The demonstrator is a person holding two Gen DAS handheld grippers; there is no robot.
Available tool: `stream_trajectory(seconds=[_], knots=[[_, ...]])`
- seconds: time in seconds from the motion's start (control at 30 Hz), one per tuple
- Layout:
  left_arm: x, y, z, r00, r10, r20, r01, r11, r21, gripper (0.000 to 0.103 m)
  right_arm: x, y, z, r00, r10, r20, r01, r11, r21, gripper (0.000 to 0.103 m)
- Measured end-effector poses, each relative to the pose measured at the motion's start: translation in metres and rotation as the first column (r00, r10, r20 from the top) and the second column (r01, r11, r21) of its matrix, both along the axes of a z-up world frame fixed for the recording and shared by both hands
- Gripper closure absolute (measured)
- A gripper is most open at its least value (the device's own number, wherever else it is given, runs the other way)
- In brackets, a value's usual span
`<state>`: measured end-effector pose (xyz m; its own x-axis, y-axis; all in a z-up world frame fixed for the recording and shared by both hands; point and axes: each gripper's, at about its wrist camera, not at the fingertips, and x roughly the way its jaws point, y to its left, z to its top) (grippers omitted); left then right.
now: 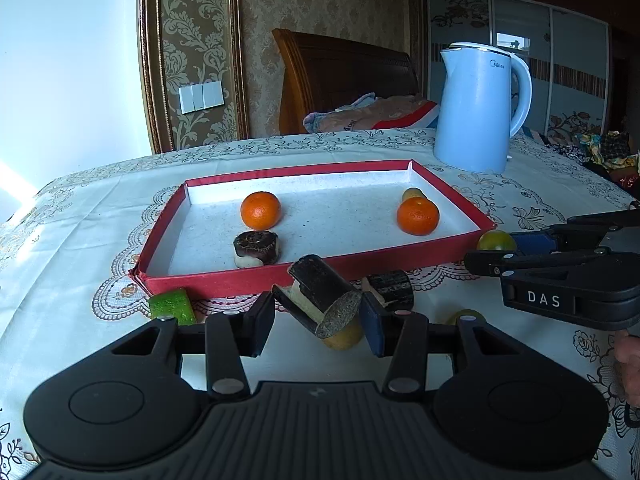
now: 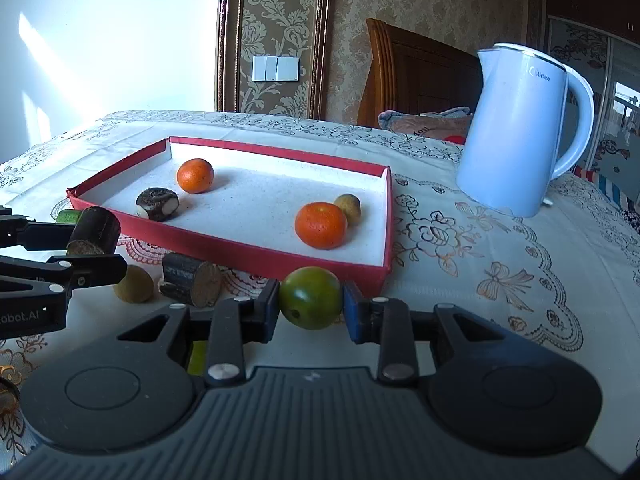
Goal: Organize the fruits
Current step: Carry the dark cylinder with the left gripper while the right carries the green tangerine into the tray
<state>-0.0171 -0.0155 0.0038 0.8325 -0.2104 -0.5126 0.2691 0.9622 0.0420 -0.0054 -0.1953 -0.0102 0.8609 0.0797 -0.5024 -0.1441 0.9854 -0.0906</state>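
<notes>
Four pieces sitting in tray (image 1: 452,248); left tongs (image 1: 318,314) gripping cane stub (image 1: 320,292), right tongs (image 2: 310,307) gripping green fruit (image 2: 310,298), several lying loose on tabletop (image 2: 480,280)

so the table's got a white tablecloth (image 1: 100,216) with lacy floral embroidery all over it. a pale blue midea electric kettle (image 1: 478,108) stands upright on it near the back right, handle pointing right. behind the table there's a dark wooden headboard (image 1: 340,68) with some folded bedding (image 1: 372,114) piled in front of it. wall has beige damask wallpaper (image 1: 192,20) and a white light switch panel (image 1: 201,97), and a wardrobe with sliding doors (image 1: 560,60) sits far right
</notes>
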Motion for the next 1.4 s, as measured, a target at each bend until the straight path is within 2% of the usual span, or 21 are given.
stream_trajectory(seconds=[0.33, 0.5, 0.73, 0.83, 1.0, 1.17, 1.4], knots=[[0.030, 0.027, 0.018, 0.991, 0.133, 0.007, -0.133, 0.991, -0.016, 0.057, 0.052, 0.028, 0.021, 0.998, 0.050, 0.047, -0.050, 0.999, 0.001, 0.072], [0.057, 0.026, 0.021, 0.986, 0.169, 0.006, -0.169, 0.986, 0.005, 0.057, 0.087, 0.040, 0.019, 0.998, 0.045, 0.033, -0.045, 0.999, -0.014, 0.072], [0.099, 0.021, 0.017, 0.978, 0.209, -0.016, -0.208, 0.977, 0.052, 0.057, 0.130, 0.042, 0.006, 0.999, 0.018, -0.033, -0.019, 1.000, -0.017, 0.072], [0.112, 0.024, 0.017, 0.976, 0.216, -0.030, -0.216, 0.976, 0.025, 0.057, 0.138, 0.043, 0.001, 0.999, 0.006, -0.042, -0.008, 1.000, -0.030, 0.072], [0.134, 0.026, 0.008, 0.970, 0.233, -0.065, -0.231, 0.972, 0.036, 0.057, 0.149, 0.045, -0.004, 0.998, -0.005, -0.061, 0.002, 0.999, -0.040, 0.072], [0.147, 0.030, 0.001, 0.970, 0.224, -0.097, -0.223, 0.975, 0.017, 0.057, 0.160, 0.044, -0.012, 0.996, -0.019, -0.087, 0.016, 0.999, -0.040, 0.072], [0.156, 0.035, -0.006, 0.967, 0.221, -0.124, -0.223, 0.975, -0.003, 0.057, 0.163, 0.045, -0.014, 0.996, -0.028, -0.079, 0.025, 0.999, -0.043, 0.072]])
